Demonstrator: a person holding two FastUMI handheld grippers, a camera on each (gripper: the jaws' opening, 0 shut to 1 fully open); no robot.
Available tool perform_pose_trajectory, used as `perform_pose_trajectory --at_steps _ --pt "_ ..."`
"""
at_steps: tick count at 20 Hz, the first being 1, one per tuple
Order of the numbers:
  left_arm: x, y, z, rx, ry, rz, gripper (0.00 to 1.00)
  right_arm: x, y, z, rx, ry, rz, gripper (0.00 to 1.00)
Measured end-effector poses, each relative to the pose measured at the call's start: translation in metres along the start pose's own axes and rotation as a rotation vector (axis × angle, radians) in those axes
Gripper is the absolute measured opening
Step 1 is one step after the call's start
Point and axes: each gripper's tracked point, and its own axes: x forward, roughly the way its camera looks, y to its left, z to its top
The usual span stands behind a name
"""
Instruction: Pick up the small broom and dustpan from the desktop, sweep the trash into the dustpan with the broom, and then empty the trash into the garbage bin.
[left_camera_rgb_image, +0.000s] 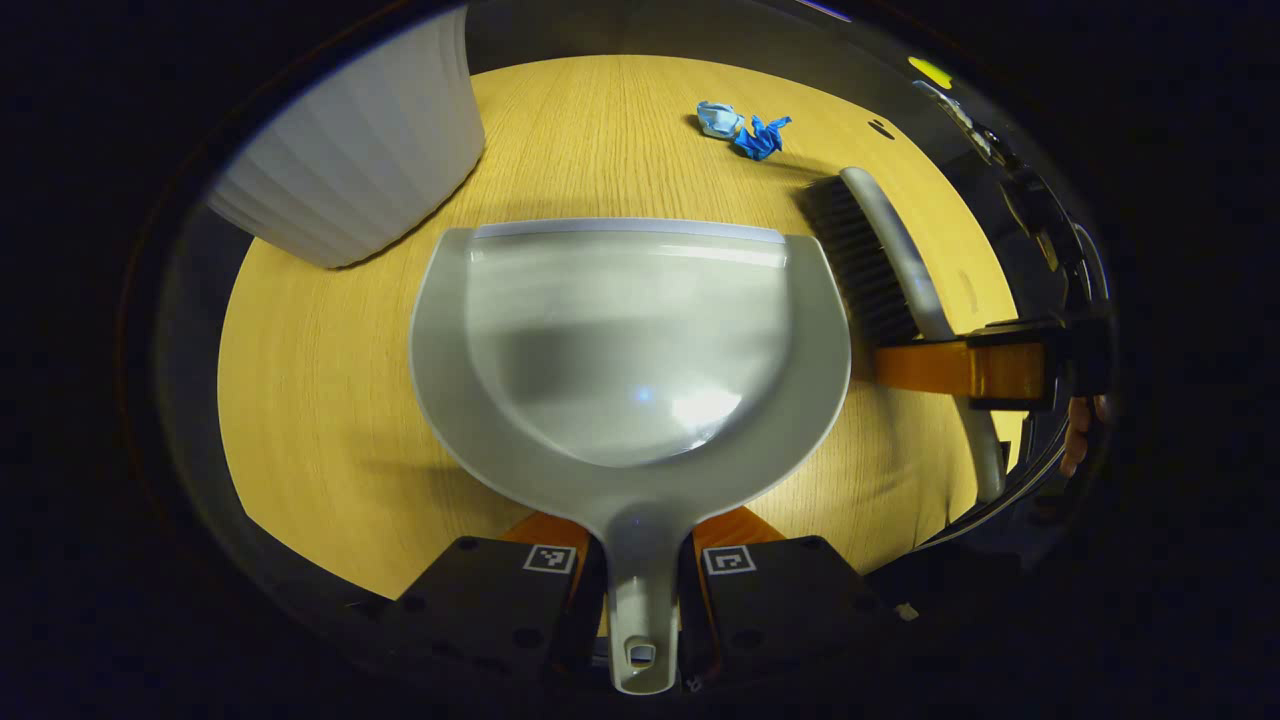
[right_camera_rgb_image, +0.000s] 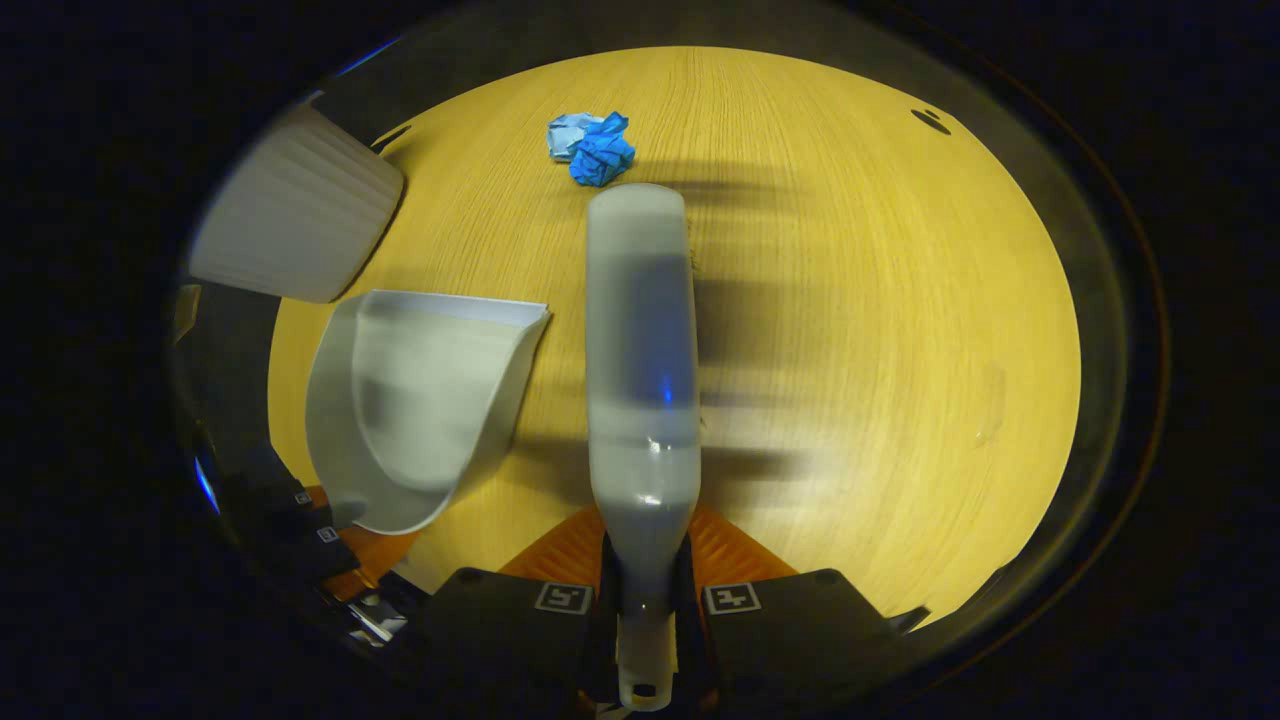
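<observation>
Left gripper (left_camera_rgb_image: 640, 575) pinches the dustpan (left_camera_rgb_image: 630, 350) handle; right gripper (right_camera_rgb_image: 645, 590) pinches the broom (right_camera_rgb_image: 640, 340) handle. Blue paper trash (right_camera_rgb_image: 592, 148) lies far off on the table (right_camera_rgb_image: 880, 300), bin (left_camera_rgb_image: 350, 150) at far left.

Wooden desktop (right_camera_rgb_image: 850, 300), crumpled blue trash (right_camera_rgb_image: 592, 148), white garbage bin (left_camera_rgb_image: 350, 150)

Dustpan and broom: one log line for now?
left gripper: holds dustpan | right gripper: holds broom | blue trash: unswept
</observation>
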Motion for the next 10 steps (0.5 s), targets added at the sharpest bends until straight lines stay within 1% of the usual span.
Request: perform_pose_trajectory --at_steps 1,2,3,6,7,10 --pt "0.0 0.0 0.0 -0.001 0.001 -0.002 0.3 -0.007 -0.014 0.007 -0.015 -0.005 -0.002 0.31" --pt "0.0 0.0 0.0 -0.001 0.005 -0.002 0.3 -0.018 -0.03 0.025 -0.007 -0.024 0.0 0.22" --pt "0.0 0.0 0.0 0.001 0.008 -0.001 0.3 -0.023 -0.041 0.04 0.003 -0.04 -0.004 0.27" --pt "0.0 0.0 0.002 0.018 0.019 0.003 0.3 -0.035 -0.067 0.085 -0.005 -0.07 -0.03 0.26" --pt "-0.001 0.0 0.005 0.028 0.022 0.005 0.3 -0.038 -0.074 0.098 -0.031 -0.084 -0.046 0.26" --pt "-0.002 -0.004 0.016 0.059 0.03 -0.008 0.3 -0.043 -0.086 0.142 -0.187 -0.112 -0.115 0.26"
